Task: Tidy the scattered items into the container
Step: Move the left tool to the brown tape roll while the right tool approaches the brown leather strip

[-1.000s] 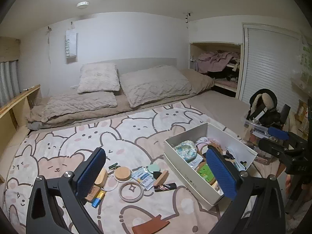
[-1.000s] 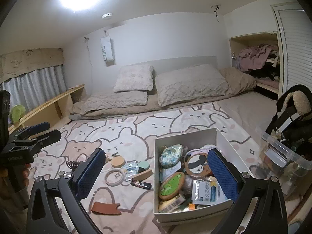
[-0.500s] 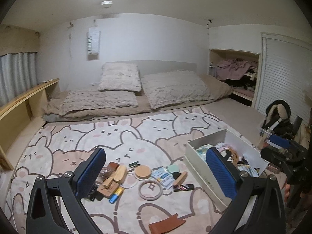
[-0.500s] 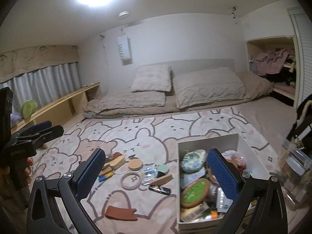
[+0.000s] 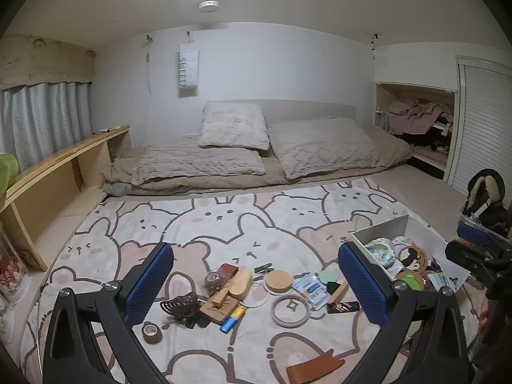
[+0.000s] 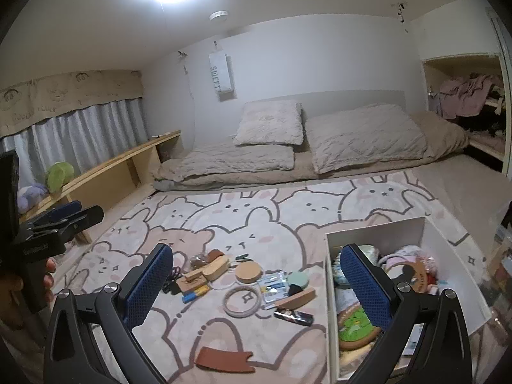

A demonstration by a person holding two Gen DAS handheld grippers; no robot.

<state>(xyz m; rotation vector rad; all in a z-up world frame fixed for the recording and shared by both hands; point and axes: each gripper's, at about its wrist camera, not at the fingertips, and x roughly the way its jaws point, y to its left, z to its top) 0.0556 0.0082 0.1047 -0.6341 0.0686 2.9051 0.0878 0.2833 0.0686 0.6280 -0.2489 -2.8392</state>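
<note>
Both tongs, left (image 5: 256, 286) and right (image 6: 256, 284), gape empty above a bunny blanket (image 5: 224, 224); clutter at 6 o'clock, white box (image 6: 412, 236) at 4, pillows (image 5: 233, 124) probably at 12.

Your left gripper (image 5: 256, 288) hangs level with its blue-padded fingers (image 5: 148, 283) spread wide and nothing between them. Your right gripper (image 6: 257, 286) matches it, jaws wide apart and empty. Your left hand (image 6: 22, 288) wraps its handle, fingertips showing.
</note>
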